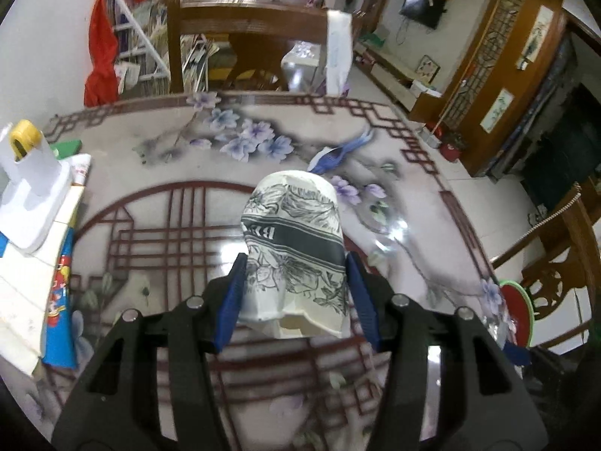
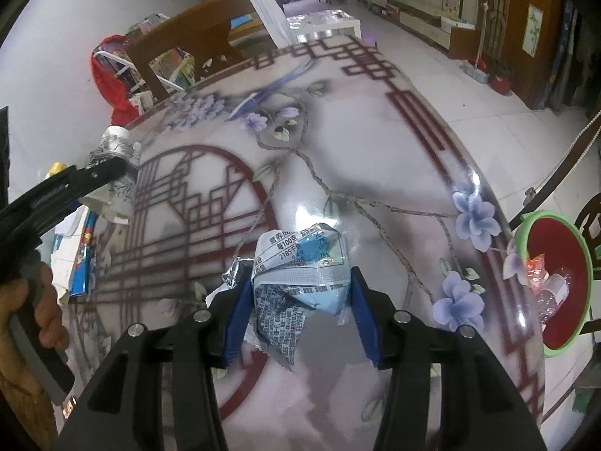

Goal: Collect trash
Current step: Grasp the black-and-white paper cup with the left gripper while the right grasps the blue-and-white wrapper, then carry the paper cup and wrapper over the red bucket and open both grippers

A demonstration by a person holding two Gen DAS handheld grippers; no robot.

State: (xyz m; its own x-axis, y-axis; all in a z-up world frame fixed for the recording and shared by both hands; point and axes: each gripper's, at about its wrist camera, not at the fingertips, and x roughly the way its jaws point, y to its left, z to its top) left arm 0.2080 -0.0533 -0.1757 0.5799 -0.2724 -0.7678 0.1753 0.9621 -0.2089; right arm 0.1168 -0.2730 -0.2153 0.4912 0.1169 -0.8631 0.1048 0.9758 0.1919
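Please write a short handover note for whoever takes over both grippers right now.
Left gripper: shut on the crushed paper cup, held above the table.
Right gripper: shut on the crumpled snack wrapper.
The red bin with green rim sits off the table's right edge and already holds some wrappers.
Left to do: drop both pieces into the bin.

Our left gripper points forward, its blue fingers pressed against both sides of a load raised off the worktop. Our right gripper likewise points forward, fingers clamped on a load. Our bare left hand wraps the left handle.
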